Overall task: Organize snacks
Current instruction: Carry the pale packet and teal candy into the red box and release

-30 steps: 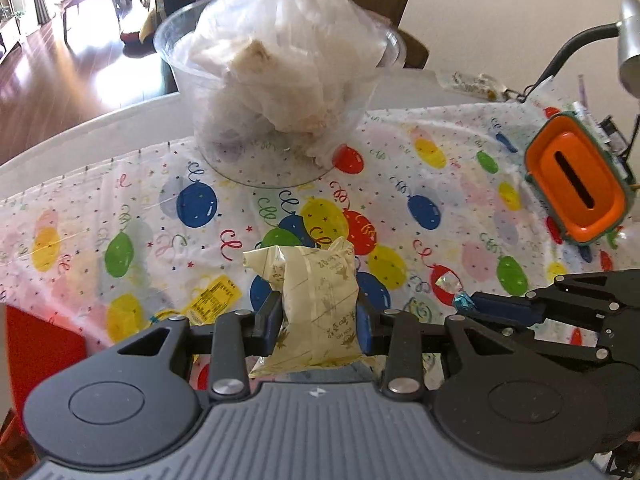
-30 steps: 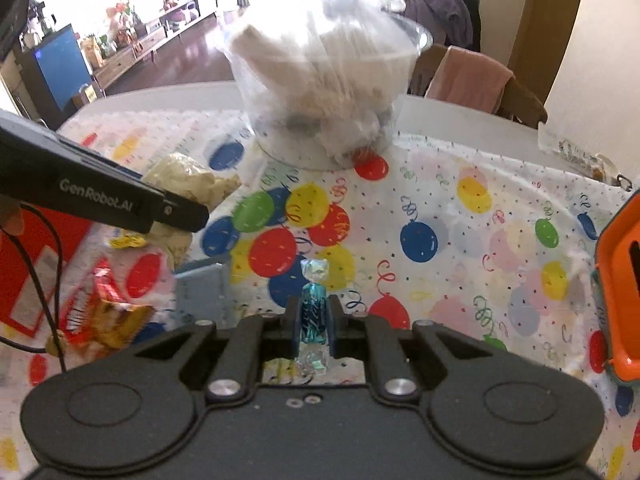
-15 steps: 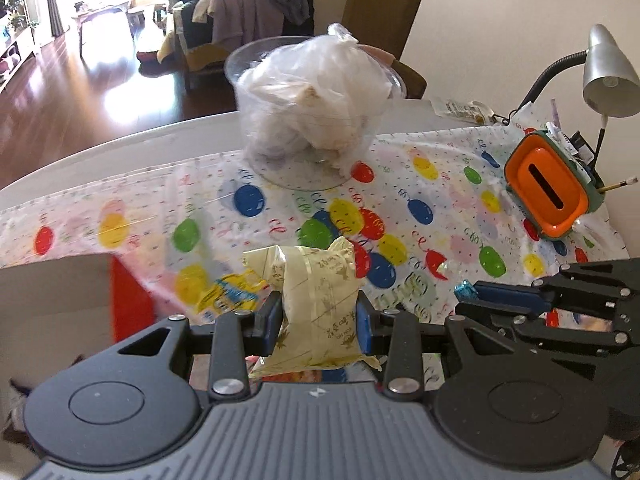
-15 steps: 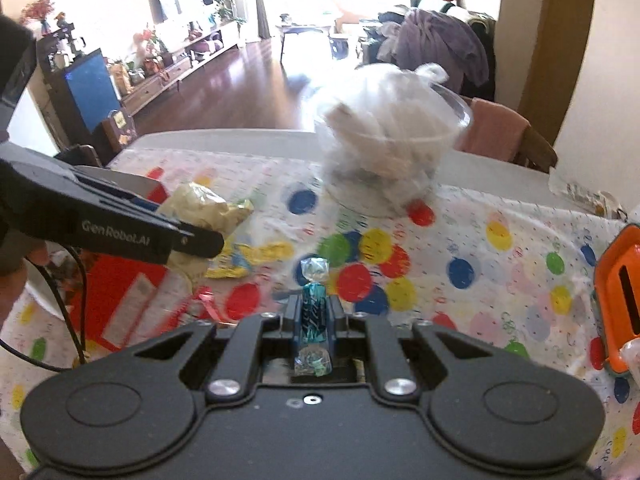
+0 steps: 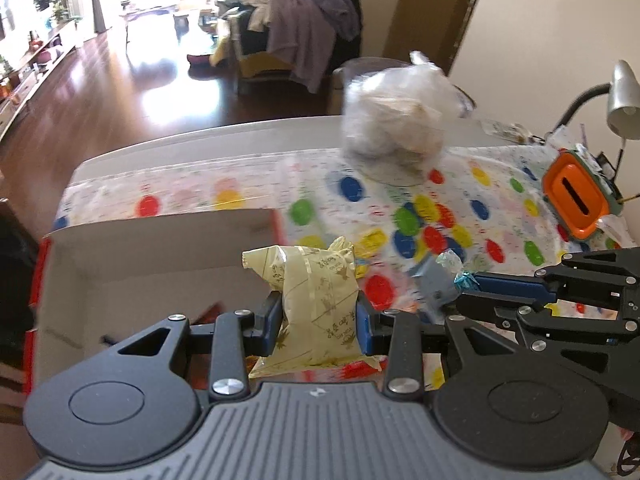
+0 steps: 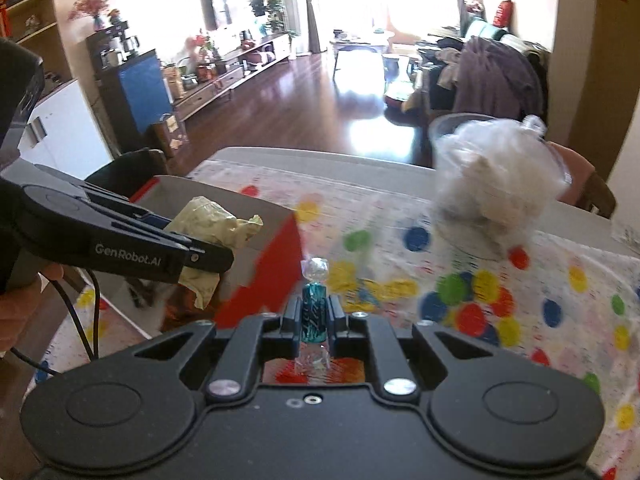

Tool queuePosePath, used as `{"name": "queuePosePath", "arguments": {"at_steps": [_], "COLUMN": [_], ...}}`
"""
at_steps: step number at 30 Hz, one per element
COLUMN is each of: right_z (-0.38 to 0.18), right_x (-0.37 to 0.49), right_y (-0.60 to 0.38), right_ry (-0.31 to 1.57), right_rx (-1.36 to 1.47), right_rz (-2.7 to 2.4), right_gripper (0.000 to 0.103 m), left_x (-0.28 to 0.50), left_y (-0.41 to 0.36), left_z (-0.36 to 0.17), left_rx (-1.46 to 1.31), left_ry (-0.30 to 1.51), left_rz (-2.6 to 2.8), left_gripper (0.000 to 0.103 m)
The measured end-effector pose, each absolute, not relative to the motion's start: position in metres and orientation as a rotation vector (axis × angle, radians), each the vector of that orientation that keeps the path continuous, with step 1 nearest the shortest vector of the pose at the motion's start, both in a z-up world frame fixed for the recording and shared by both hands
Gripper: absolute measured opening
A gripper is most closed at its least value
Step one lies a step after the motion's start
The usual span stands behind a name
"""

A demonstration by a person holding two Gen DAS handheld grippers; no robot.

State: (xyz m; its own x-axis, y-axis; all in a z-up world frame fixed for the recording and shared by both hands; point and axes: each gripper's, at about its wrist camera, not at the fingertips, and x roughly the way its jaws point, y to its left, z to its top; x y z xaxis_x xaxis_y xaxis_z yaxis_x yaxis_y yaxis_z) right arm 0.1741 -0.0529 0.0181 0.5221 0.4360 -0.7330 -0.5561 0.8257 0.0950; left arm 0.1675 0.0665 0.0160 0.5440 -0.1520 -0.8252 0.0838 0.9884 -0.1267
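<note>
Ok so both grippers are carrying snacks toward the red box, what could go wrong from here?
The teal candy is pinched only at its narrow middle by the right gripper, so it could slip or twist out. The yellow packet bulges past the left gripper and might snag the red box wall. The grippers are close and could bump.

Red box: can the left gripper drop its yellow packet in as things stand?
Probably yes. The left gripper grips the yellow packet beside the red box; its open top shows nothing blocking.

The snack packet point(image 5: 318, 304) is crinkled pale-yellow paper; the candy point(image 6: 314, 312) wears glossy teal foil. Beside the clear plastic tub point(image 5: 394, 136), a glossy plastic cloth point(image 5: 500, 200) covers the desk; matt cardboard box point(image 5: 160, 248).
</note>
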Motion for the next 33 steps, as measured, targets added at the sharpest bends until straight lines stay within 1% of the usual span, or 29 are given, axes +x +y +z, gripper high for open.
{"name": "queuePosePath", "arguments": {"at_steps": [11, 20, 26, 33], "right_z": [0.009, -0.027, -0.05, -0.069], "right_x": [0.174, 0.191, 0.195, 0.199], "right_y": [0.039, 0.096, 0.124, 0.144], "right_ry": [0.842, 0.923, 0.98, 1.02], "right_rx": [-0.169, -0.167, -0.169, -0.216], "right_rz": [0.656, 0.646, 0.646, 0.635], "right_gripper": [0.011, 0.011, 0.011, 0.011], "left_x": [0.146, 0.153, 0.163, 0.175], "left_y": [0.156, 0.216, 0.231, 0.222], "left_z": [0.014, -0.021, -0.044, -0.064], "left_rx": [-0.083, -0.09, -0.053, 0.011], "left_ry": [0.994, 1.059, 1.091, 1.133], "left_rz": [-0.036, 0.042, 0.065, 0.034], "left_gripper": [0.036, 0.036, 0.036, 0.036]}}
